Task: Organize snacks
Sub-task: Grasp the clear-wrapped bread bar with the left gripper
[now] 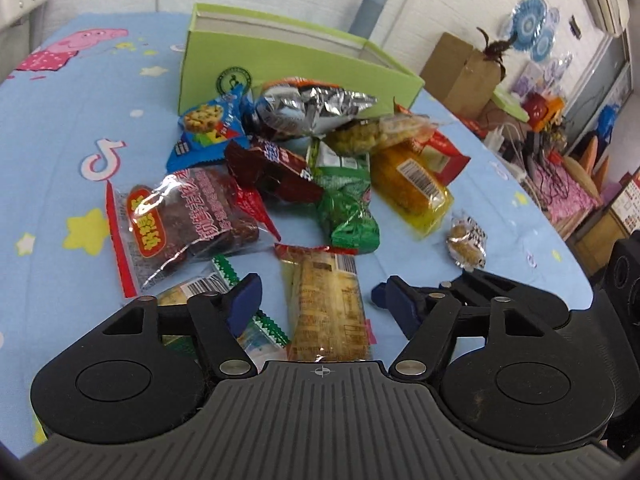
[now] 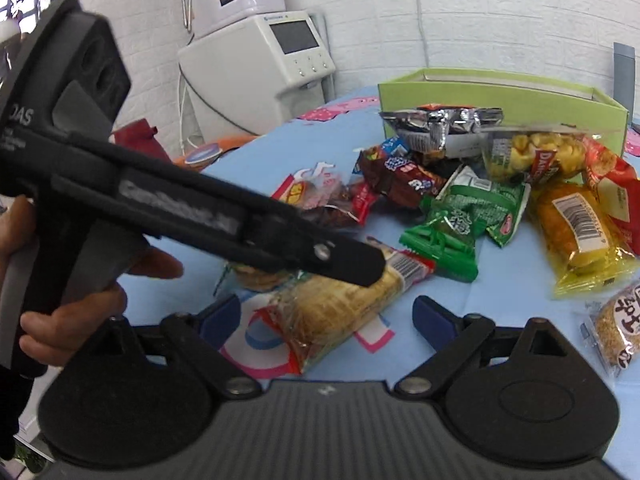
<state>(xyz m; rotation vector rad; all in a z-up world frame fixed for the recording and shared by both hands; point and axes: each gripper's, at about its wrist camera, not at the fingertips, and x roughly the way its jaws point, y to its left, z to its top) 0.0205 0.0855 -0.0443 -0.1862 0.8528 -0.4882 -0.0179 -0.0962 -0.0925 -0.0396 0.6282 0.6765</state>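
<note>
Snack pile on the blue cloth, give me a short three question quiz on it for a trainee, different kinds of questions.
1. True or false: the green box already holds most of the snacks.
2. Which packet lies between the open fingers of the left tool? A) silver bag B) pale yellow cake packet C) blue cookie packet
3. Fill in: the silver bag lies right in front of the ____.

Key
1. False. The snacks lie in a pile on the cloth in front of the box.
2. B, the cake packet; the fingers do not press on it.
3. Green box.
</note>
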